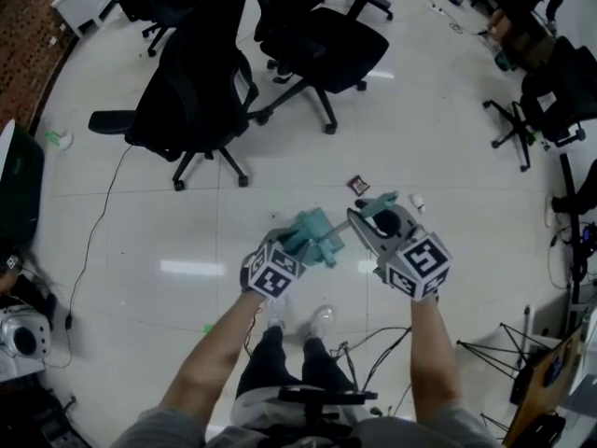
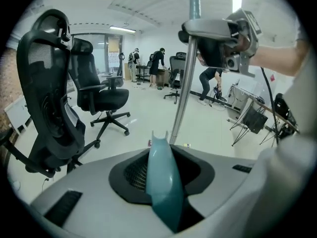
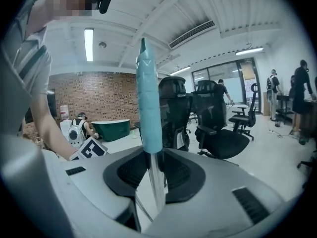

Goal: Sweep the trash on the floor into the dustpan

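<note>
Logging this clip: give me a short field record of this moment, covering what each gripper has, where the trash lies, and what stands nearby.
left gripper: shut on the teal dustpan handle
right gripper: shut on the broom pole, just below its teal grip
trash: a dark wrapper and a small white scrap on the floor, just ahead of the right gripper
progress: both pieces lie outside the dustpan
surroundings: black office chairs further ahead
</note>
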